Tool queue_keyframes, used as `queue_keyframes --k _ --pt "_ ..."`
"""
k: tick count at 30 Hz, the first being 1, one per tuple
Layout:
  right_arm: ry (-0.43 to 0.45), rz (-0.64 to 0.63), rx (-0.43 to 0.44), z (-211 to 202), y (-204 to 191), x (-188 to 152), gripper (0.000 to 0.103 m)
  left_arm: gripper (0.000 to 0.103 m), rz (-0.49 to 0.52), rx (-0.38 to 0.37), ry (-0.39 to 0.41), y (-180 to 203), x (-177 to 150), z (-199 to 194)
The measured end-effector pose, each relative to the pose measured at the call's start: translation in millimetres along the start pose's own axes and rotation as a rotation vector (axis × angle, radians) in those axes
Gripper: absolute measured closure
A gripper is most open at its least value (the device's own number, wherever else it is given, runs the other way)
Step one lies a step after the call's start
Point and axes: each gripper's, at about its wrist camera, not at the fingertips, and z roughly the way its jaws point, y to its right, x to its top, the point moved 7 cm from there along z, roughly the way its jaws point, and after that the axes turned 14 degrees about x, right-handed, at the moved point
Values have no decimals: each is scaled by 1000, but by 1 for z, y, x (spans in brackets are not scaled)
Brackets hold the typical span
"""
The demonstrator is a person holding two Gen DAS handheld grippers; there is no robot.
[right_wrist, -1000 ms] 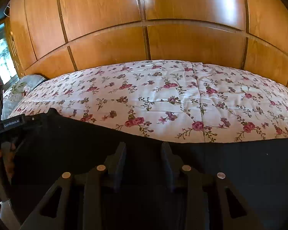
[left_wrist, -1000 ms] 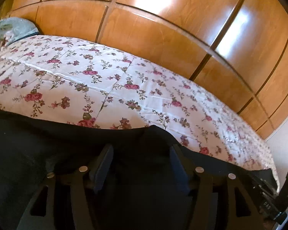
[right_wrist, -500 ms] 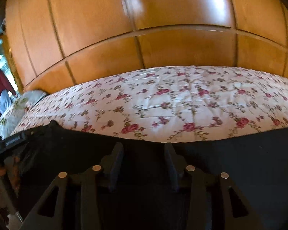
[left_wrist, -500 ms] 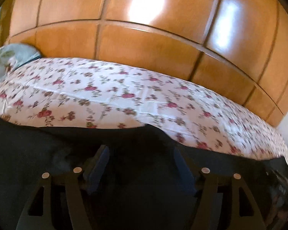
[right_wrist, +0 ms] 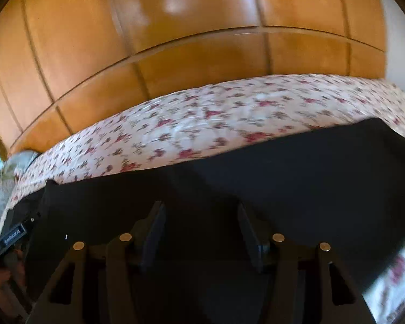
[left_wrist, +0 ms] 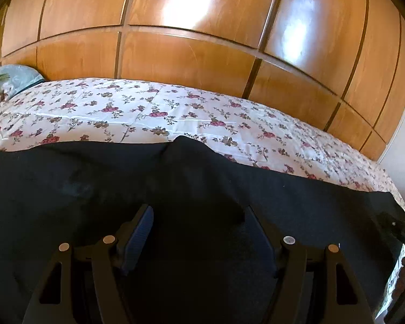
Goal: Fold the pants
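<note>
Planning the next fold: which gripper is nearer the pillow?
Left. The left gripper is at the black pants end toward the pillow; the right gripper is farther along. Both have just been opening, pinching nothing.

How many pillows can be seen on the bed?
1. The pillow lies at the far left end of the bed, beside the wooden wardrobe; the right view shows the same one. Others may be hidden outside the views.

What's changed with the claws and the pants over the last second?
Both claws have been opening: the left claw spread wide first, the right claw just now, pads clear of the black pants. The right view has swung and blurred. The pants stay spread on the floral bedspread.
</note>
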Motion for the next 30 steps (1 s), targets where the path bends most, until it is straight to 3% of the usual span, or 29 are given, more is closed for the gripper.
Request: queue_keyframes --k 5,12,17,25,30 --pt "43 134 -35 -45 38 -5 44 32 -11 2 7 -1 0 -1" --pt "85 200 -99 -95 83 -18 39 32 -28 -13 11 -2 0 -2" --pt "139 343 -130 -122 122 -30 38 32 -40 -19 14 -3 0 -3" --pt "249 585 -6 -130 166 -37 36 32 -55 -20 16 -5 0 -4" --pt "323 602 -43 -131 181 -17 36 32 -55 -20 16 -5 0 -3"
